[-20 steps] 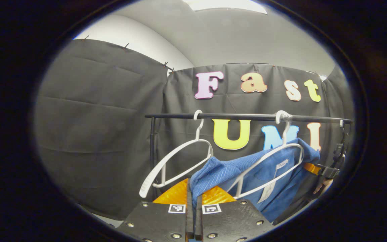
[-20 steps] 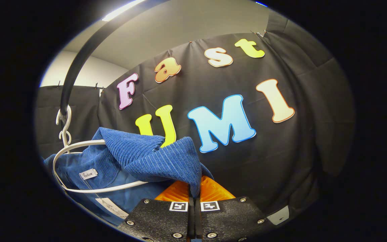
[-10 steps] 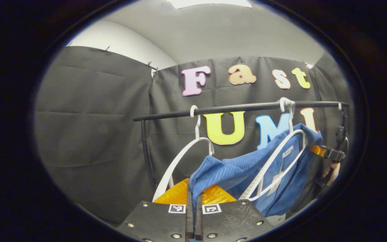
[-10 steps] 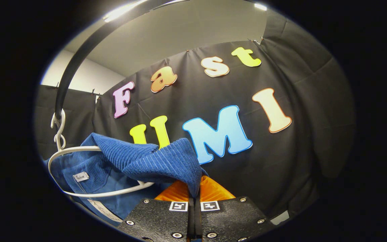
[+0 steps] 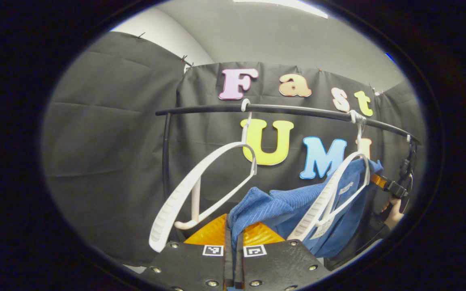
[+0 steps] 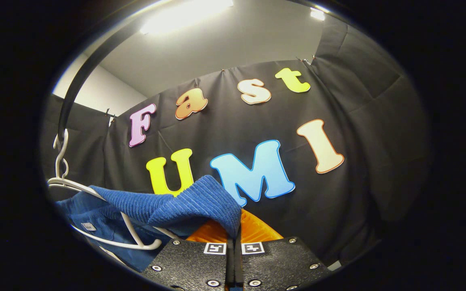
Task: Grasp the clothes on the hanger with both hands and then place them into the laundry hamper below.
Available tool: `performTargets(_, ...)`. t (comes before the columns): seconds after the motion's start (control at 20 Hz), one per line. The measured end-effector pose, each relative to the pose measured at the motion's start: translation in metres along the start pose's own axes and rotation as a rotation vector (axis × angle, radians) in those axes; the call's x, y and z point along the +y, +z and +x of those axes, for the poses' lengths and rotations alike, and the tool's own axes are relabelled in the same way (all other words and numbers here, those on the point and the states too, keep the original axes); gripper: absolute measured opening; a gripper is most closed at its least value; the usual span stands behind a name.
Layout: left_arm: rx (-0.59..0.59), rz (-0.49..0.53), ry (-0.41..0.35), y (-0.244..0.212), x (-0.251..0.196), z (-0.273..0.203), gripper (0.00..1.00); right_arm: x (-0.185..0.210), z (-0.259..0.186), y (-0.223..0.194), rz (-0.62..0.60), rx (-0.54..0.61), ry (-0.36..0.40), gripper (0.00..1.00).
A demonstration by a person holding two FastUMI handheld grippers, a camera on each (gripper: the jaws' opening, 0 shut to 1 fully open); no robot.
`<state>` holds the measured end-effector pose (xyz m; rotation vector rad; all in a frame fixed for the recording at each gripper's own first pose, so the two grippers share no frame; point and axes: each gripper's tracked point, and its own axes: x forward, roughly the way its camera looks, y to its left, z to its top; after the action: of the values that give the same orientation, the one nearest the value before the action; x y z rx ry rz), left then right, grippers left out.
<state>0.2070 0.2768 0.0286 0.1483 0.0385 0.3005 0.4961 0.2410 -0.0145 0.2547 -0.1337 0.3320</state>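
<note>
Two white hangers hang from the black rail [image 5: 281,109] ahead of my left gripper [image 5: 233,236]: a bare hanger [image 5: 200,190] just left of it, and the garment's hanger [image 5: 338,194] off to the right. Both my grippers are pinched tight on the blue corduroy shirt [image 5: 293,210], left on one shoulder, right gripper [image 6: 235,232] on the other, with the cloth draped leftward over its hanger. A hand [image 5: 392,210] holds that gripper at the far right

We count two white hangers [image 5: 200,190] [image 5: 332,196] on one black rail [image 5: 297,110], one blue garment [image 5: 289,206], two grippers [image 5: 233,242] [image 6: 233,240], and what looks like one hand [image 5: 394,210], partly hidden.
</note>
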Motion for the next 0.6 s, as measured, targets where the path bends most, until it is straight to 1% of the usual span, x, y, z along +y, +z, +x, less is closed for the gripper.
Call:
performTargets(0.1,0.014,-0.015,-0.012,-0.008,0.000,0.004,0.02,-0.001,0.005,-0.004,-0.040,-0.005,-0.007,0.00)
performTargets(0.2,0.044,-0.056,-0.018,-0.024,0.000,0.010,0.02,-0.005,0.006,-0.006,-0.092,-0.014,-0.018,0.00)
performTargets(0.3,0.063,-0.091,-0.026,-0.033,-0.001,0.016,0.04,-0.006,0.010,-0.014,-0.112,-0.010,-0.018,0.00)
performTargets(0.35,0.074,-0.101,-0.032,-0.039,-0.001,0.018,0.04,-0.007,0.011,-0.017,-0.127,-0.009,-0.019,0.00)
performTargets(0.4,0.094,-0.115,-0.034,-0.047,-0.004,0.019,0.02,-0.008,0.012,-0.021,-0.151,-0.005,-0.022,0.00)
performTargets(0.5,0.132,-0.155,-0.020,-0.066,-0.006,0.024,0.02,-0.010,0.011,-0.029,-0.206,0.011,-0.027,0.00)
performTargets(0.6,0.155,-0.177,0.016,-0.088,0.004,0.023,0.03,-0.019,0.009,-0.043,-0.213,0.040,-0.050,0.00)
